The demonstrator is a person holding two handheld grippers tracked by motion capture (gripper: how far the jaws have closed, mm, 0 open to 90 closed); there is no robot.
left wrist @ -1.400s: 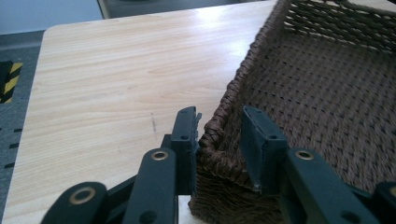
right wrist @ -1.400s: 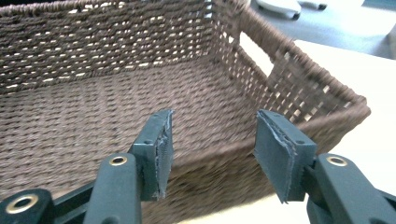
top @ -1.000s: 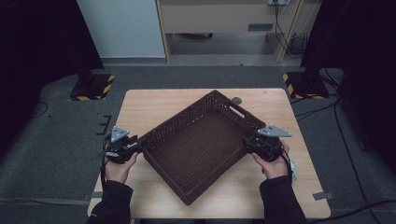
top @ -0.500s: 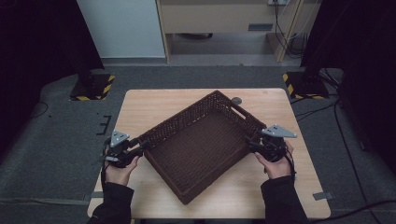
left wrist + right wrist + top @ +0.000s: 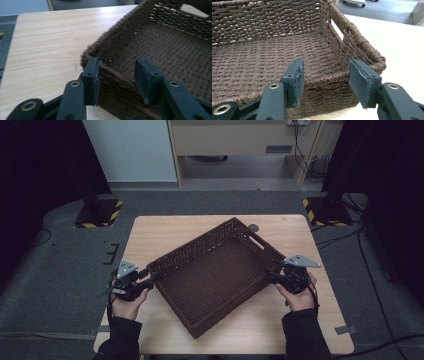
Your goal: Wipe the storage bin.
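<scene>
The brown woven basket (image 5: 215,277) sits empty on the wooden table (image 5: 165,232), turned at an angle so one corner points toward the person and a cut-out handle (image 5: 337,32) shows in the short wall at the right. Each set of tongs stands spread wide at a corner of it. In the left gripper view, the left gripper (image 5: 117,75) straddles the rim with one pad (image 5: 93,75) against the outer wall and the other inside, clear of the weave. In the right gripper view, the right gripper (image 5: 325,80) brackets the near corner, both pads apart from the wicker and nothing grasped. The step in hand looks like taking hold of the basket at two opposite corners. To do it well, each gripper should push in until the rim sits deep between the pads, then both should close together, so the light basket neither skids nor twists on the table.
</scene>
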